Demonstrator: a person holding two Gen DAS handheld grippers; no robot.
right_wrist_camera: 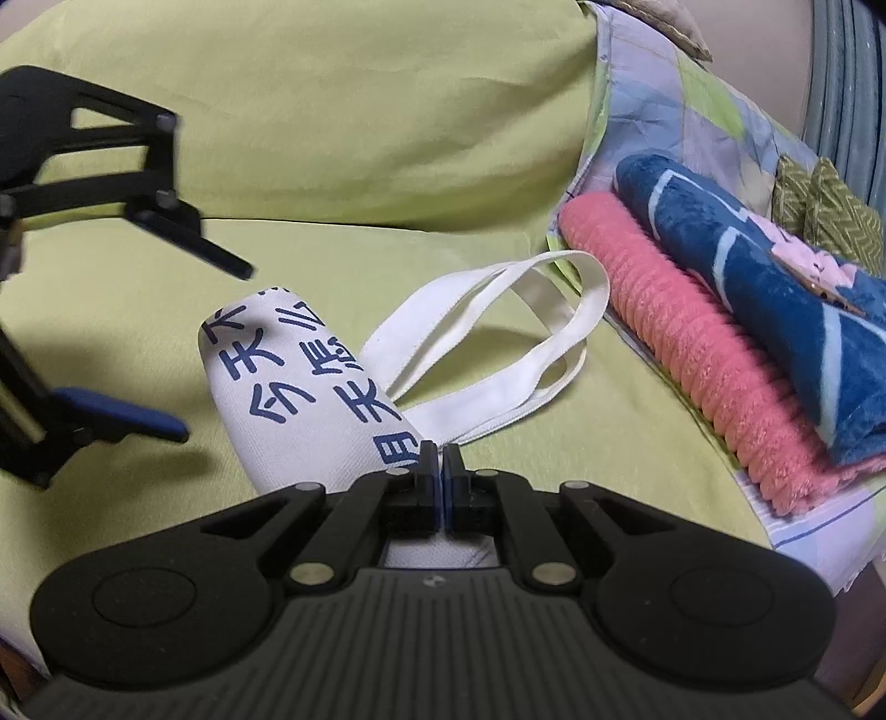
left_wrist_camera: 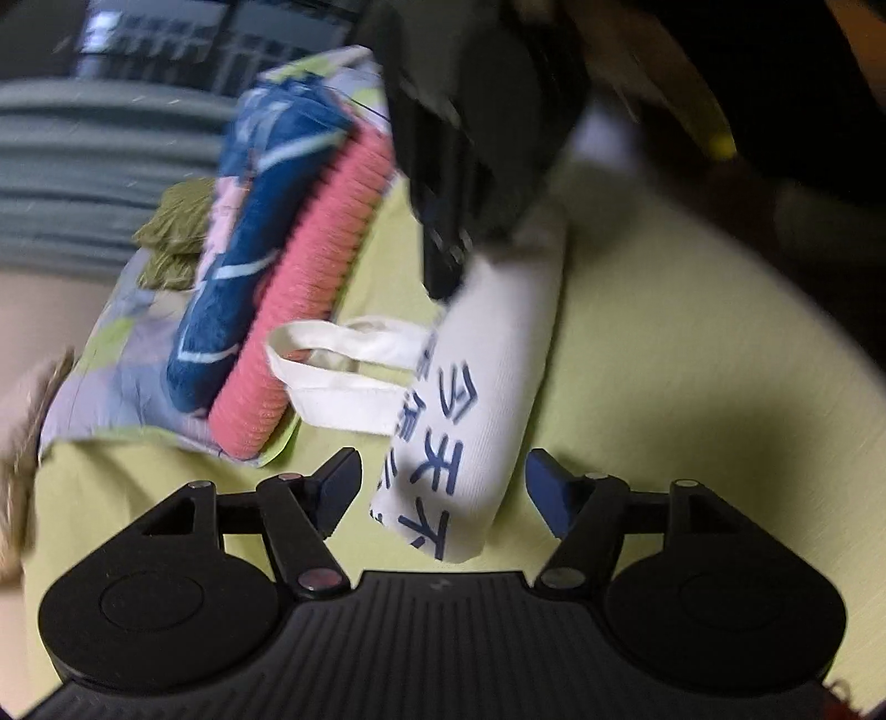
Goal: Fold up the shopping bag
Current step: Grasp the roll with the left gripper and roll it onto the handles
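Note:
The white canvas shopping bag (left_wrist_camera: 487, 354) with blue characters lies folded into a narrow strip on the lime green sheet (left_wrist_camera: 692, 360). Its two white handles (left_wrist_camera: 343, 365) loop out to the left. My left gripper (left_wrist_camera: 443, 481) is open and straddles the near end of the strip, with both pads clear of the cloth. My right gripper (right_wrist_camera: 443, 459) is shut on the shopping bag (right_wrist_camera: 299, 382) at the edge where the handles (right_wrist_camera: 498, 338) come out; it shows as a blurred black shape (left_wrist_camera: 443, 266) in the left wrist view. The left gripper (right_wrist_camera: 213, 349) shows open at the bag's far end.
A pink ribbed towel (right_wrist_camera: 709, 365) and a blue towel (right_wrist_camera: 775, 310) lie stacked on a patterned cloth (right_wrist_camera: 664, 94) right of the bag. Olive green bundles (right_wrist_camera: 825, 210) sit behind them. Blinds and a dark window (left_wrist_camera: 166, 50) are beyond the bed.

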